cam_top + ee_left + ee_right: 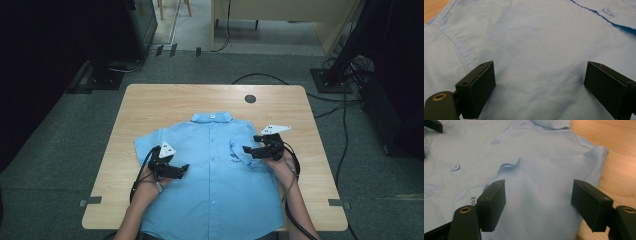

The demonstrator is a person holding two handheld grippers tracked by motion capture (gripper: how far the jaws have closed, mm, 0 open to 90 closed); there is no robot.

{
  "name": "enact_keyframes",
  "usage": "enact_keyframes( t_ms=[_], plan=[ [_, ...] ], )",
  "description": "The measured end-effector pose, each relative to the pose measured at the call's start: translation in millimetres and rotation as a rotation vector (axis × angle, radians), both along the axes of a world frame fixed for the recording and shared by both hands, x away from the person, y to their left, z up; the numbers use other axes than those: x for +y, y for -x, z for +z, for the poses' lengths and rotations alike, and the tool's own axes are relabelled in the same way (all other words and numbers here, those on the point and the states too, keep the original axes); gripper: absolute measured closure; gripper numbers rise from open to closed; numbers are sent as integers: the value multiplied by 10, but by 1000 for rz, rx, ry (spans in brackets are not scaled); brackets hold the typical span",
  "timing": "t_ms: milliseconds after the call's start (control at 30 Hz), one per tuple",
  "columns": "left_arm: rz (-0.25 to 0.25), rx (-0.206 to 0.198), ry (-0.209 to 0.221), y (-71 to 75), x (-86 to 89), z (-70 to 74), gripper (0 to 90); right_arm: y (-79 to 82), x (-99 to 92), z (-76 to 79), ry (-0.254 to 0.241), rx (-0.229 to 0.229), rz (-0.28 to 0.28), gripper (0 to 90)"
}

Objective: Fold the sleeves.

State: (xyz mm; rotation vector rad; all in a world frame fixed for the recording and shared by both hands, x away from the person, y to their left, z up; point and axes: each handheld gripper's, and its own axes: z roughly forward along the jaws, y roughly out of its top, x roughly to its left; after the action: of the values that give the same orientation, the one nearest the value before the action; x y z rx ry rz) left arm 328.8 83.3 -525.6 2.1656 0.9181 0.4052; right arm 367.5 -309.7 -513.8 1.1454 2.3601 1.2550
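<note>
"ZO", partly hidden, on blue shirt (529, 182)

A light wooden table (150, 105) stands mid-frame on grey carpet. A light blue short-sleeved button-up shirt (220, 175) lies flat on it, collar toward the top, hem over the bottom edge. A dark round grommet (250, 99) sits in the tabletop, upper right.

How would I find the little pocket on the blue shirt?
Look at the wooden table, where a blue shirt lies flat, buttons up. The pocket sits beside the button row, near the right gripper. It is the one patch whose top edge is curled open.
</note>
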Motion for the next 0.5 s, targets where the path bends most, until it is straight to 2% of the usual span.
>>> enact_keyframes(
  t_ms=[500],
  plan=[
    [-1, 0, 0, 0, 0, 0, 100, 4, -134, -9, 24, 4, -17, 204]
  ],
)
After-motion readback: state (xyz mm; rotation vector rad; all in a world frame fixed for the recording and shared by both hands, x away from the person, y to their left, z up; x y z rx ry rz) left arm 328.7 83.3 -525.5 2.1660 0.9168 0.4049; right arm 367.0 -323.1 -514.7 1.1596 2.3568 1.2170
